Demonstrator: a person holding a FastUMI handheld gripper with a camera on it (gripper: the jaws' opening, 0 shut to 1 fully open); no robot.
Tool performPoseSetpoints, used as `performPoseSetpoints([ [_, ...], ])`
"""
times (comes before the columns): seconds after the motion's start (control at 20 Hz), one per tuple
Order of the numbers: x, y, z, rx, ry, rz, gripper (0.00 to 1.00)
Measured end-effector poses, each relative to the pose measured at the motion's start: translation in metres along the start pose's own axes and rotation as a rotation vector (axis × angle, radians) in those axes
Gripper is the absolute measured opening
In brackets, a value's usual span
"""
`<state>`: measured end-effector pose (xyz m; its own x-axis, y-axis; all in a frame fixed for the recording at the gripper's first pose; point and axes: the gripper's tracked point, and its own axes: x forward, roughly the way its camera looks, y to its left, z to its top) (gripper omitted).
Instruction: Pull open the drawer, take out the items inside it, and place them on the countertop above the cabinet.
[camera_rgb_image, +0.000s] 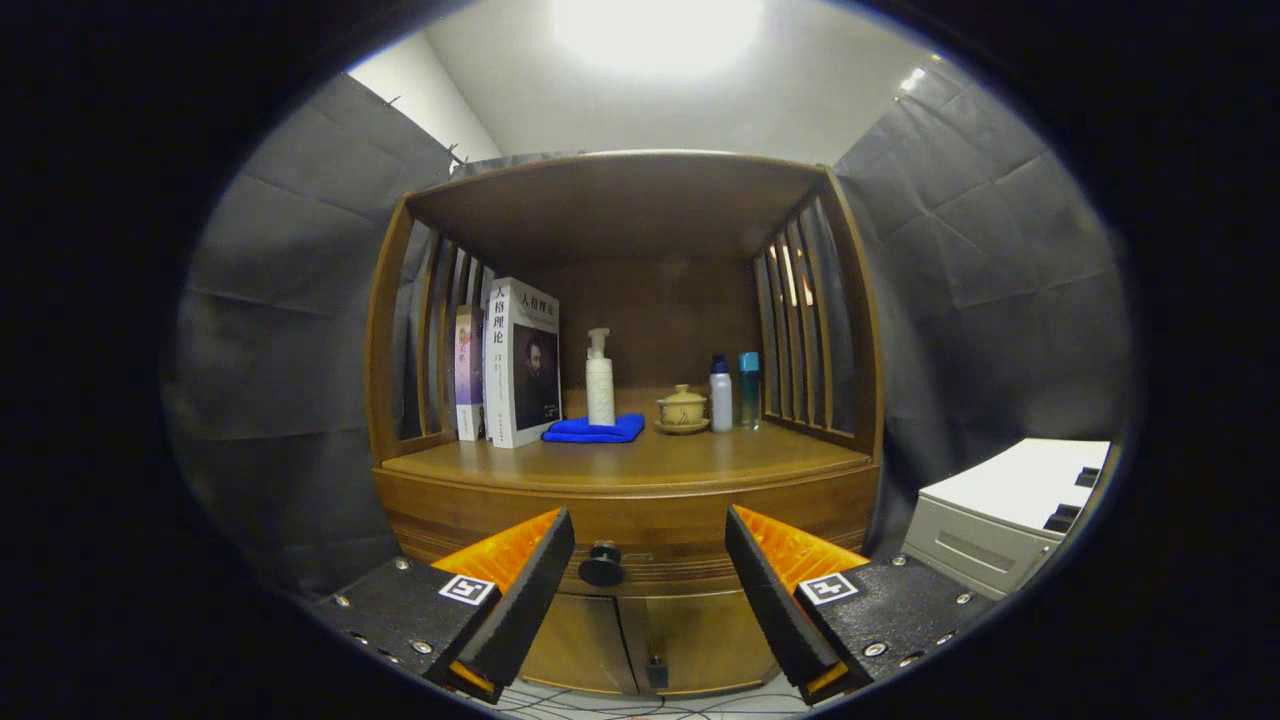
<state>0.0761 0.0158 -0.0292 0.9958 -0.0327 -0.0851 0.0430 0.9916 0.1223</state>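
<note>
A blown-out ceiling light (655, 30) glares overhead, leaving the cabinet (625, 480) recess dim and shadowed, with fisheye bending toward the edges.

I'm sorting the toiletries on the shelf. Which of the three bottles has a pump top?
The white pump bottle standing at the back of the blue cloth. The two capped bottles stand right of the lidded cup. The tool is open.

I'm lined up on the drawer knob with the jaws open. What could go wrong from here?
1. The knob is small and round and sits nearer the left jaw, so the open gripper may close off-centre and slip.
2. The countertop already holds books, a cloth, a pump bottle and a teacup; items placed there could knock them.
</note>
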Motion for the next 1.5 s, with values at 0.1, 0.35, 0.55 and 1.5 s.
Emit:
performPoseSetpoints([
  [0.1, 0.015, 0.01, -0.016, -0.001, 0.04, 0.023, 0.95],
  [0.35, 0.045, 0.026, -0.041, -0.025, 0.101, 0.057, 0.95],
  [0.55, 0.062, 0.032, -0.071, -0.055, 0.156, 0.087, 0.93],
  [1.5, 0.062, 0.03, -0.099, -0.09, 0.267, 0.061, 0.44],
])
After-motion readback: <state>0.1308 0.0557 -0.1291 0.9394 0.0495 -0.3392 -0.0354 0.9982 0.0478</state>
